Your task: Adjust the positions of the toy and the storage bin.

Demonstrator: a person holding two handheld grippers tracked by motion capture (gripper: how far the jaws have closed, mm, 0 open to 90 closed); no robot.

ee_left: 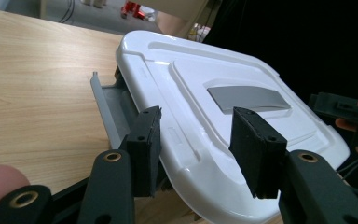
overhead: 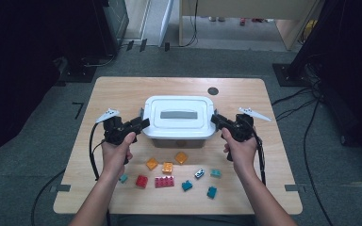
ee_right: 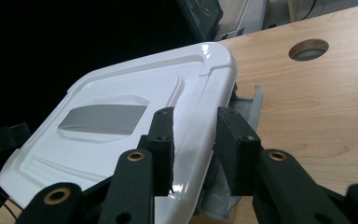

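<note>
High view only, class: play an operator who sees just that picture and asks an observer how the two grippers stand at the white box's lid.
Operator: Where do the left gripper's jaws stand?
Observer: The left gripper straddles the rim of the lid: one jaw over the lid, the other outside by a grey latch.
Operator: And the right gripper?
Observer: The right gripper straddles the opposite rim, open, with its outer jaw above a second grey latch.

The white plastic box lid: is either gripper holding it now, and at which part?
Each gripper straddles one short edge of the white plastic lid: left gripper, right gripper. Whether the pads press on it cannot be told.
</note>
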